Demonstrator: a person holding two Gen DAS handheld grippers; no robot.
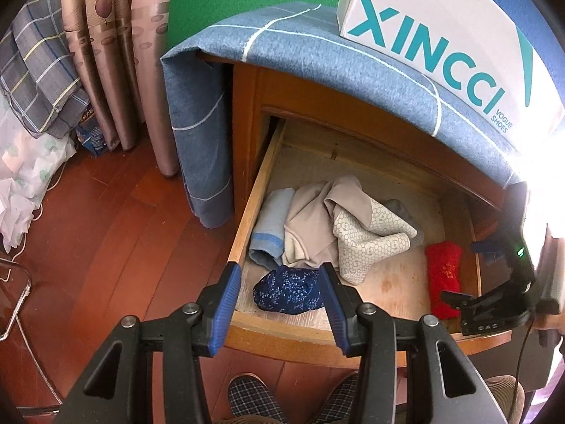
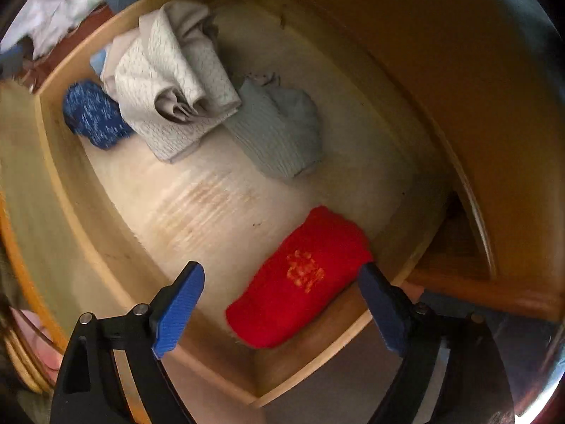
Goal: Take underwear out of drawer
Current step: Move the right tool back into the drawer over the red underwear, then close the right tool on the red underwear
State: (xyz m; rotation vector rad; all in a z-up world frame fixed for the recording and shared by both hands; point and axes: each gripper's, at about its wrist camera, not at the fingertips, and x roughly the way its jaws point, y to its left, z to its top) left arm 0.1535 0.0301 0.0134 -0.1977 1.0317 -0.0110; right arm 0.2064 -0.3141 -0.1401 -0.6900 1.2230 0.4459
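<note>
An open wooden drawer (image 1: 255, 190) holds several folded garments. A red folded piece with orange embroidery (image 2: 300, 279) lies in its near right corner. My right gripper (image 2: 281, 269) hangs just above it, open wide, one blue finger on each side and neither pad touching the cloth. The same red piece (image 1: 443, 275) shows in the left wrist view beside the right tool's black frame (image 1: 494, 304). My left gripper (image 1: 280, 270) is open over the drawer's front left corner, above a dark blue floral bundle (image 1: 287, 291), holding nothing. Beige patterned underwear (image 1: 353, 240) is heaped in the middle.
A light blue roll (image 1: 270, 226) lies by the left wall and a grey ribbed piece (image 2: 279, 130) behind the beige heap. A white shoe box (image 1: 441, 42) sits on the blue cloth (image 1: 317, 56) covering the cabinet top. Curtains (image 1: 116, 53) hang left; checked slippers (image 1: 254, 399) stand below.
</note>
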